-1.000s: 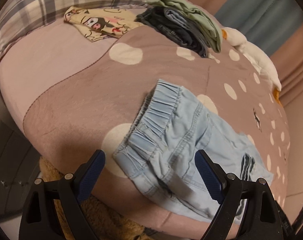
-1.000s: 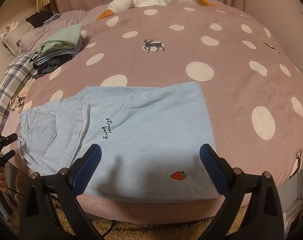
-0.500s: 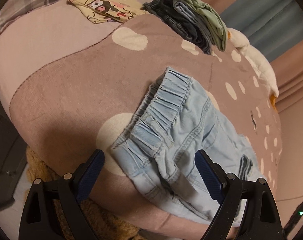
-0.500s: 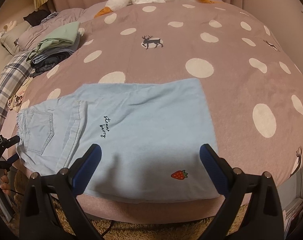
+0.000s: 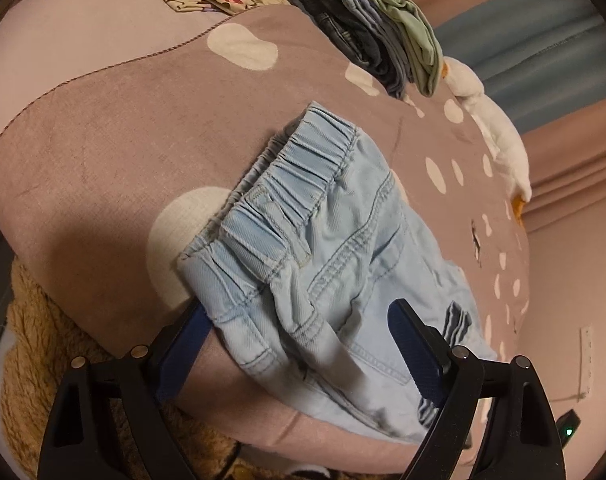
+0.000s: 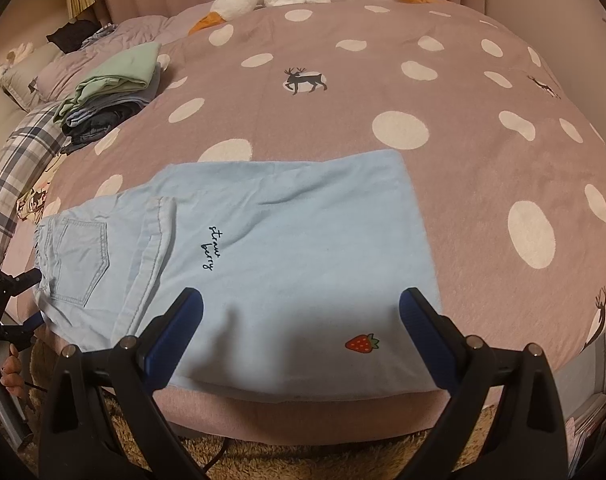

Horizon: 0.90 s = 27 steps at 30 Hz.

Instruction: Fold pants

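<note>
1. The light blue pants (image 6: 263, 248) lie flat on the spotted bedspread (image 6: 443, 80), folded lengthwise, with the long axis running crosswise in front of both claws: waistband (image 5: 287, 184) at the left claw's end, leg hems by the right.
2. The left gripper (image 5: 299, 344) is nearer the work. Its jaws stand apart and have just been closing a little, with the near waistband corner between them (one finger slipped underneath, pads not yet pressing, as far as I can tell).
3. The right gripper (image 6: 301, 332) hangs wide apart just above the hem end near the strawberry (image 6: 361, 343), holding nothing.
4. The next fold, I judge, runs along that axis, waistband toward hems.
</note>
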Motion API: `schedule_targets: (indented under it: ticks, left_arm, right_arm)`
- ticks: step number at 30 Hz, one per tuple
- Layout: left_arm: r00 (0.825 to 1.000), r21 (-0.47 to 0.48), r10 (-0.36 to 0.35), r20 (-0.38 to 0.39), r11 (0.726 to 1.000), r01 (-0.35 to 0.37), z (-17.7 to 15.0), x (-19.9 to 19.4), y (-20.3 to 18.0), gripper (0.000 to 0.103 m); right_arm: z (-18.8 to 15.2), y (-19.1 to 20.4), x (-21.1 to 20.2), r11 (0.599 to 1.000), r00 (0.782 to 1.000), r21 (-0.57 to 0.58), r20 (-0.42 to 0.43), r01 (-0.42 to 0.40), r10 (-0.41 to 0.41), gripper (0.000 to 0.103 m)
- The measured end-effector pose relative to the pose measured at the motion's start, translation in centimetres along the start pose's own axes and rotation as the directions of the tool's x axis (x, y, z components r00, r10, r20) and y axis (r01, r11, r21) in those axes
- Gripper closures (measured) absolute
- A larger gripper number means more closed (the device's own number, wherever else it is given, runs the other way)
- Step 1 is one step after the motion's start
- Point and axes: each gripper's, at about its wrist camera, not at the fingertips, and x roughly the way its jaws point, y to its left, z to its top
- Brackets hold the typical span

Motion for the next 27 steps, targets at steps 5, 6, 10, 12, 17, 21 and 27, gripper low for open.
schedule_targets:
  ticks: [5, 6, 10, 12, 17, 21, 27]
  left_arm:
    - [0.999, -0.033, -0.021, 0.028, 0.999, 0.022, 0.7, 0.6, 0.5, 0.040]
    - [0.999, -0.033, -0.026, 0.034, 0.999, 0.027, 0.8, 0.9, 0.5, 0.045]
    - [0.997, -0.017, -0.047, 0.059, 0.999, 0.049, 0.4, 1.1, 0.0, 0.079]
    - [0.995, -0.035, -0.088, 0.053, 0.995, 0.089, 0.3, 0.7, -0.4, 0.082]
    - [0.986, 0.103, -0.120, 0.119, 0.989, 0.108, -0.1, -2.5, -4.6, 0.083]
    - [0.970, 0.202, -0.217, 0.106, 0.960, 0.193, -0.6, -4.5, -8.7, 0.083]
    - [0.963, 0.344, -0.261, 0.074, 0.912, 0.221, -2.2, -4.6, -13.6, 0.083]
  right_arm:
    - [-0.1, -0.1, 0.1, 1.000, 1.000, 0.009, -0.002, -0.006, 0.006, 0.004]
    - [-0.2, -0.1, 0.1, 1.000, 1.000, 0.011, -0.002, -0.011, 0.011, 0.004]
    - [-0.4, -0.1, 0.3, 0.999, 1.000, 0.013, -0.008, -0.029, 0.029, 0.004]
    - [-0.4, -0.1, 0.3, 0.999, 0.999, 0.011, -0.011, -0.035, 0.036, 0.004]
    - [-0.3, -0.6, -0.3, 1.000, 1.000, 0.013, 0.010, -0.025, 0.025, 0.004]
    - [-0.2, -1.4, -0.8, 0.999, 1.000, 0.040, 0.025, -0.020, 0.019, 0.004]
    - [-0.5, -2.4, -1.3, 0.998, 0.999, 0.063, 0.038, -0.016, 0.014, 0.004]
